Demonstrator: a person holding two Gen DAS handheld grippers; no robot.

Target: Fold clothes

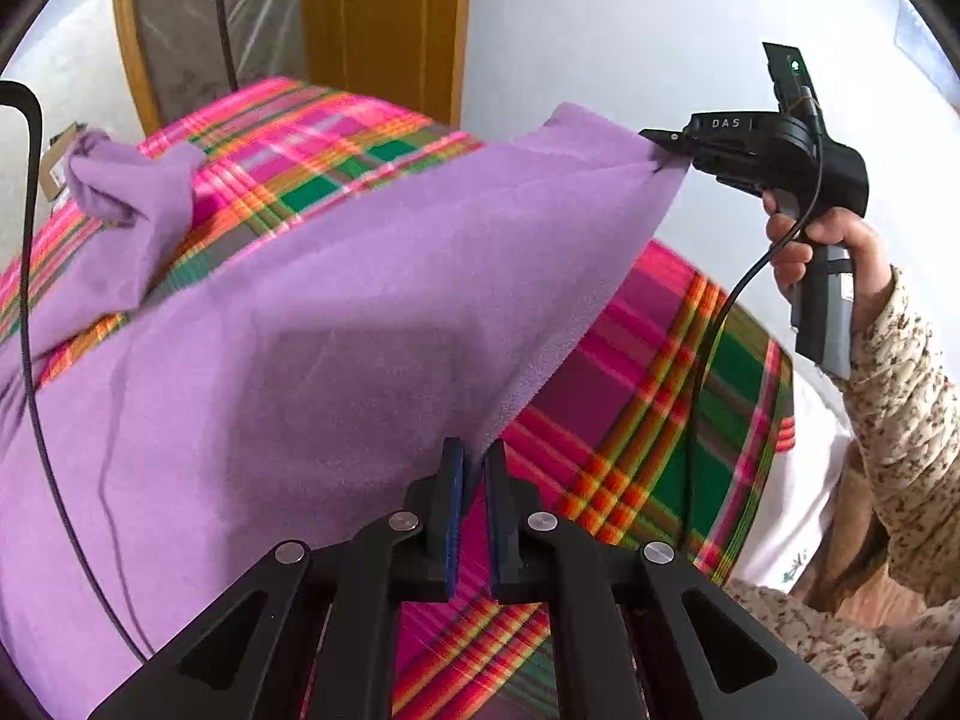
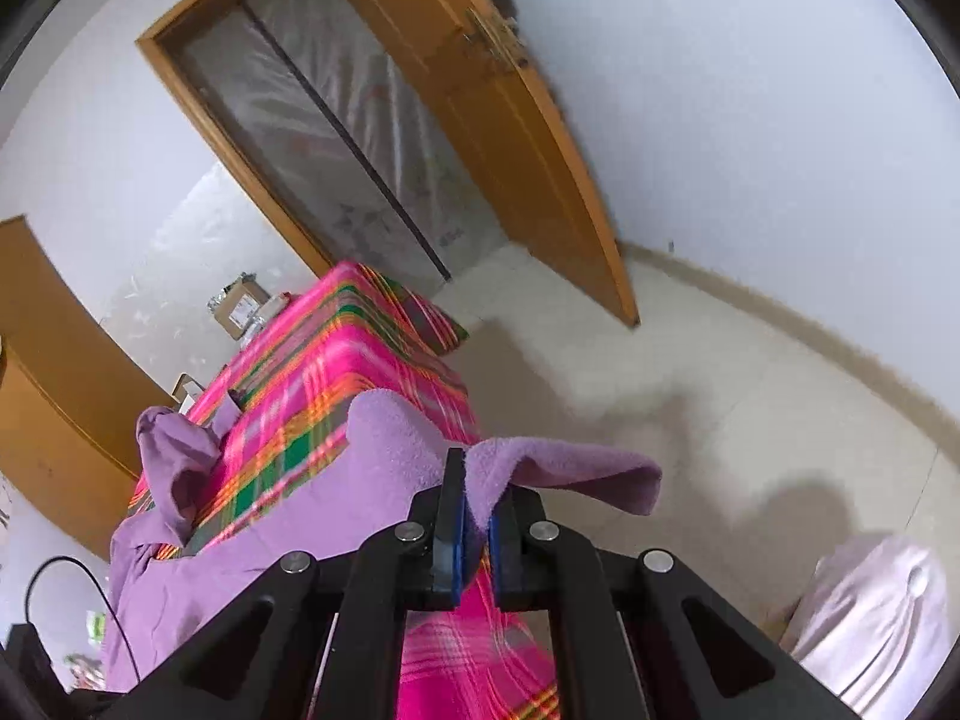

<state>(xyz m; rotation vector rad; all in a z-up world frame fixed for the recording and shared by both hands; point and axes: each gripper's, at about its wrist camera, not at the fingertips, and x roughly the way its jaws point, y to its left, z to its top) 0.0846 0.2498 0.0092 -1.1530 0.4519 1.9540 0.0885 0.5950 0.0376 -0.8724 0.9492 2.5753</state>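
A purple fleece garment (image 1: 336, 324) is held up over a bed with a pink, green and orange plaid cover (image 1: 336, 138). My left gripper (image 1: 474, 462) is shut on the garment's lower edge. My right gripper (image 1: 666, 150) shows in the left wrist view, shut on the garment's far corner, so the edge stretches taut between both. In the right wrist view the right gripper (image 2: 477, 492) pinches a fold of the garment (image 2: 540, 462), with the rest draped left (image 2: 252, 546). A twisted sleeve (image 1: 132, 192) lies on the bed at the left.
A wooden door (image 2: 528, 138) and plastic-covered doorway (image 2: 336, 120) stand behind the bed. A cardboard box (image 2: 240, 306) sits beyond the bed. A black cable (image 1: 30, 300) hangs at the left. A white pillow (image 2: 882, 618) lies at the lower right. A hand in a patterned sleeve (image 1: 900, 384) holds the right gripper.
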